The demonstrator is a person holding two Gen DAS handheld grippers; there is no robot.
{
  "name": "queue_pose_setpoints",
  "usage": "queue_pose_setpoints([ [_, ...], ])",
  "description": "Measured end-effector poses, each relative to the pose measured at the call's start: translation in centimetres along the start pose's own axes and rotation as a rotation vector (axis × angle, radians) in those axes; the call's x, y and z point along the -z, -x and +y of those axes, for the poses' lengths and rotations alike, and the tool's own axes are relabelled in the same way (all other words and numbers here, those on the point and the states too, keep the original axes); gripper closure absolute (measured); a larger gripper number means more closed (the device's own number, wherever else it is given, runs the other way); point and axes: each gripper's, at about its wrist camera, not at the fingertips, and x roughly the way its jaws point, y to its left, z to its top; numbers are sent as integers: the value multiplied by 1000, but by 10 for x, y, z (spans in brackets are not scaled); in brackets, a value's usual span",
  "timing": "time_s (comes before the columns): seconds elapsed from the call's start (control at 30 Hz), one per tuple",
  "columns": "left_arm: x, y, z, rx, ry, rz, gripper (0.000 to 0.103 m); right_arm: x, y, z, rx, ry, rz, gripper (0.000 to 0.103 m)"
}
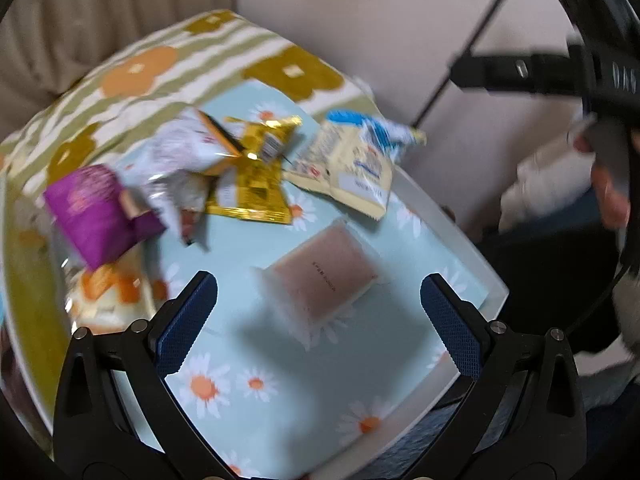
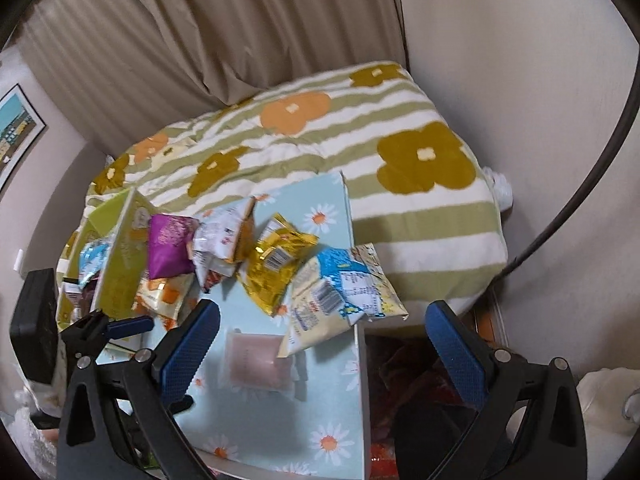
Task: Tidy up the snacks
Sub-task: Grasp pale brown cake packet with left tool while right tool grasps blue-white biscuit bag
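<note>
The left wrist view is smeared with blur, so the words on the pink packet (image 1: 324, 280) ahead of the left hand-held gripper (image 1: 318, 312) are too small to read. The purple bag (image 1: 94, 212) far to its left is fuzzy too. In the right wrist view, the yellow and blue bag (image 2: 340, 292) covers one corner of the pink packet. The green box (image 2: 120, 256) hides the snacks behind it. The framed picture (image 2: 16, 132) is cut off at the edge.

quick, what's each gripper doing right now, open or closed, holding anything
Left gripper: open, holding nothing, above the pink packet.
Right gripper: open, holding nothing.
</note>
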Motion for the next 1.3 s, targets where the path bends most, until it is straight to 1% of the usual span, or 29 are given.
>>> queue_pose_setpoints([
  [0.2,-8,-47,-2,55,-157,114,2,-8,-38,-12,15,-35,69,1],
  [0.3,-6,-64,-3,77,-226,157,2,-12,-53,-17,12,-55,89,1],
  [0.5,-2,-94,-4,88,-292,217,2,-17,-81,-20,14,-85,131,1],
  [0.67,-1,-111,-4,92,-304,238,2,-17,-101,-25,7,-107,172,1],
  [0.77,0,-112,-5,96,-308,227,6,-17,-111,-25,7,-112,195,1],
  [0.87,-1,-109,-7,108,-308,208,23,-16,-119,-28,7,-125,208,1],
  [0.9,-5,-108,-6,103,-309,203,33,-16,-121,-29,4,-130,212,1],
  [0.93,-6,-108,-7,92,-312,200,37,-16,-122,-29,3,-132,216,1],
  [1.13,-8,-108,-2,76,-278,213,39,-15,-134,-28,6,-118,242,1],
  [1.3,-12,-106,17,63,-189,222,40,-13,-139,-26,-14,-111,254,1],
])
